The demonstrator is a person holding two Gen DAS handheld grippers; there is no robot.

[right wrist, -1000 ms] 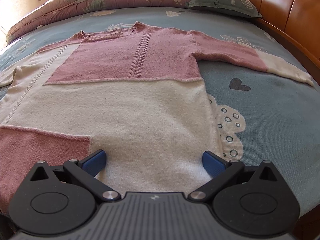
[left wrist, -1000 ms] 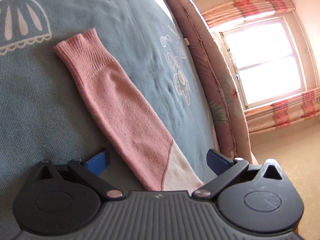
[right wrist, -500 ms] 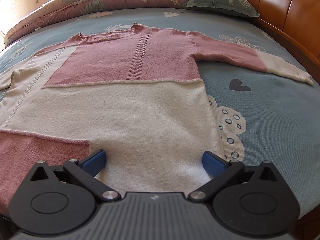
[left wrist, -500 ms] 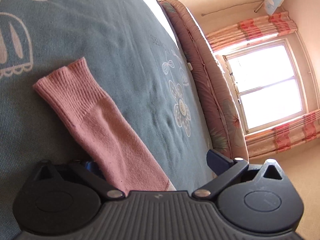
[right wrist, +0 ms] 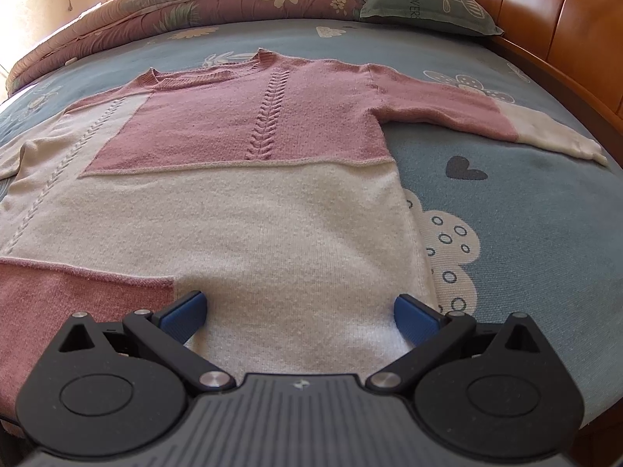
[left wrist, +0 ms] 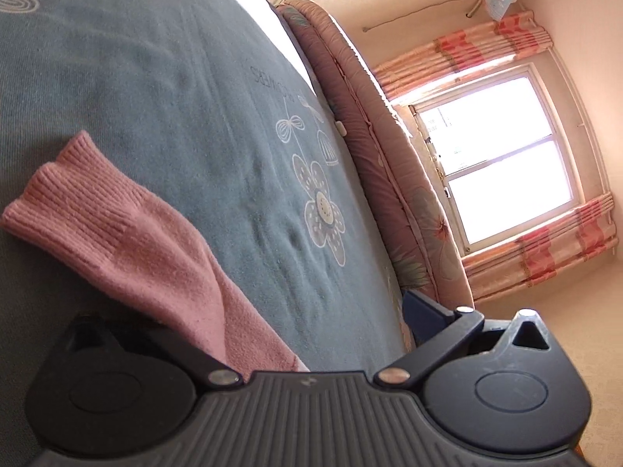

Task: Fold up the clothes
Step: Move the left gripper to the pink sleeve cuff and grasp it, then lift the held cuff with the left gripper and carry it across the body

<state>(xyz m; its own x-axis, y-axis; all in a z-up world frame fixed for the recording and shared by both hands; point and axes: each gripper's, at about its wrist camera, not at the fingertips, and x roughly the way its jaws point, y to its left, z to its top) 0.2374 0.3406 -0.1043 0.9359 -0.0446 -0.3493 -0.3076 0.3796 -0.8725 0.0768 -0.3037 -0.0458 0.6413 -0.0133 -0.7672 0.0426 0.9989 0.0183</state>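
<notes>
Here, a pink-and-cream knitted sweater (right wrist: 241,194) lies spread flat, front up, on a bed covered by a blue-grey bedspread (right wrist: 525,214) printed with flowers, hearts and clouds. In the right wrist view the right tongs (right wrist: 300,315) hover low over the sweater's cream lower part, their blue-padded jaws spread wide with nothing between them but the knit below. One sleeve (right wrist: 486,116), pink with a cream cuff end, stretches out to the side across the bedspread toward the wooden bed frame (right wrist: 545,19). A grey-green pillow (right wrist: 424,4) sits at the head of the bed beside a folded floral quilt (right wrist: 155,15).

In the left wrist view the other sleeve (left wrist: 128,241), pink with a ribbed cuff, lies over the left side of the left tongs (left wrist: 280,327). The left pad is hidden under the knit, while the right pad (left wrist: 424,315) stands well clear of it, so the jaws are apart and grip nothing visible. The cuff end looks slightly raised from the bedspread, with a shadow beneath it, though whether it is truly off the bed cannot be told. Beyond the bed's edge a bright window (left wrist: 502,155) with striped pink curtains (left wrist: 545,249) fills the far wall.
</notes>
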